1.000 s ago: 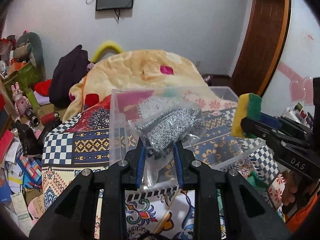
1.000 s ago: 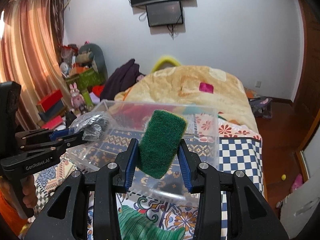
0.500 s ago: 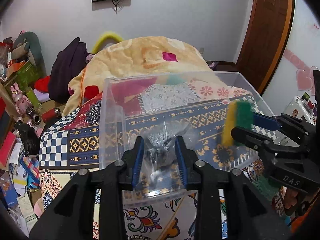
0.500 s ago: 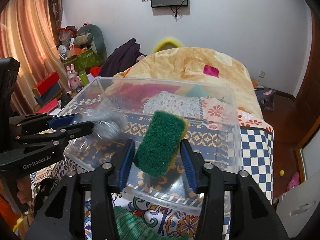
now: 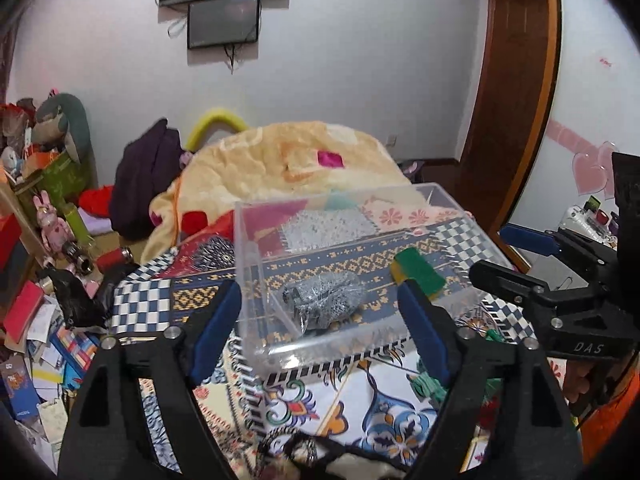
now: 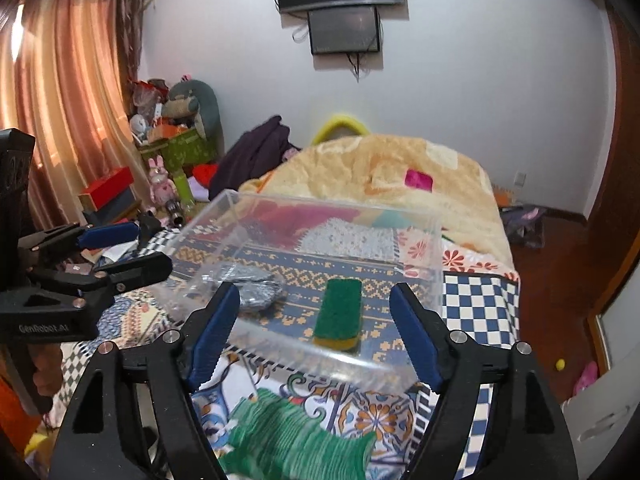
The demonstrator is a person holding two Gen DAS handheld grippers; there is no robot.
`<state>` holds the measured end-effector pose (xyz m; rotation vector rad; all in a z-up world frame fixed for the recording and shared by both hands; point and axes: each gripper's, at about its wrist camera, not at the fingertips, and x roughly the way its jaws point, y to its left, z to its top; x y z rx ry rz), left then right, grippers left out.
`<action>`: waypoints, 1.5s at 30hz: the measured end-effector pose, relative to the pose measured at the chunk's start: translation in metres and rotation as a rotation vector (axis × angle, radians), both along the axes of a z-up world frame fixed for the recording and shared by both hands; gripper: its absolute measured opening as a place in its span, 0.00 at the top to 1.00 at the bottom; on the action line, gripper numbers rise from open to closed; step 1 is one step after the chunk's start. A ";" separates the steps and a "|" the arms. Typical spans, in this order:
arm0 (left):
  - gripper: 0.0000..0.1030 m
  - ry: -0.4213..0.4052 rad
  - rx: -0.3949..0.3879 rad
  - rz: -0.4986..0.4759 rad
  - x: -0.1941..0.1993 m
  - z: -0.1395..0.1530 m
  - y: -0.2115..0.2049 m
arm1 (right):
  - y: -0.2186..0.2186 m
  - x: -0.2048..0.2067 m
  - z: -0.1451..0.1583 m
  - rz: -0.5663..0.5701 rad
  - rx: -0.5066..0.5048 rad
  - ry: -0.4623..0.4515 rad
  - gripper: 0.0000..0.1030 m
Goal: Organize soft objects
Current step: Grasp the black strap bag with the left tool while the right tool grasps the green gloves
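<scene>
Your left gripper (image 5: 320, 312): jaws opening, nothing between the pads. Your right gripper (image 6: 314, 318): jaws opening, likewise empty. Green cloth (image 6: 296, 436): on the bedspread (image 5: 360, 396), at its near edge. Clear bin (image 6: 434, 280): on the bedspread, beyond the cloth. Scourer (image 5: 324, 298): on the bin floor, left. Sponge (image 6: 340, 314): bin floor, right, green side up, apart from the scourer.

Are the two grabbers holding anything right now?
No, nothing. The left gripper and right gripper are opening; the steel wool and sponge lie loose in the clear box.
</scene>
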<state>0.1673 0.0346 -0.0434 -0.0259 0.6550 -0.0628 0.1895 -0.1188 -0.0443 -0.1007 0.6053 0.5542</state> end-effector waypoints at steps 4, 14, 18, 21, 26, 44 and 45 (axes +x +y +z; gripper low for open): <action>0.14 -0.019 0.005 -0.003 -0.022 0.003 0.001 | -0.007 -0.018 0.004 0.010 0.016 -0.025 0.24; 0.14 0.017 -0.002 -0.001 -0.066 -0.027 0.005 | -0.025 -0.046 -0.019 -0.002 0.038 0.004 0.19; 0.14 0.048 -0.007 0.003 -0.079 -0.047 0.007 | -0.028 -0.050 -0.034 -0.013 0.052 0.055 0.19; 0.14 0.063 -0.025 0.010 -0.089 -0.059 0.006 | -0.030 -0.052 -0.045 -0.026 0.038 0.080 0.19; 0.19 0.066 -0.049 0.026 -0.101 -0.073 0.009 | -0.028 -0.055 -0.063 -0.024 0.038 0.127 0.19; 0.78 0.114 -0.050 0.026 -0.109 -0.104 0.013 | -0.012 -0.056 -0.085 -0.035 -0.031 0.130 0.60; 0.78 0.113 -0.052 0.030 -0.109 -0.105 0.013 | -0.012 -0.056 -0.085 -0.034 -0.034 0.127 0.62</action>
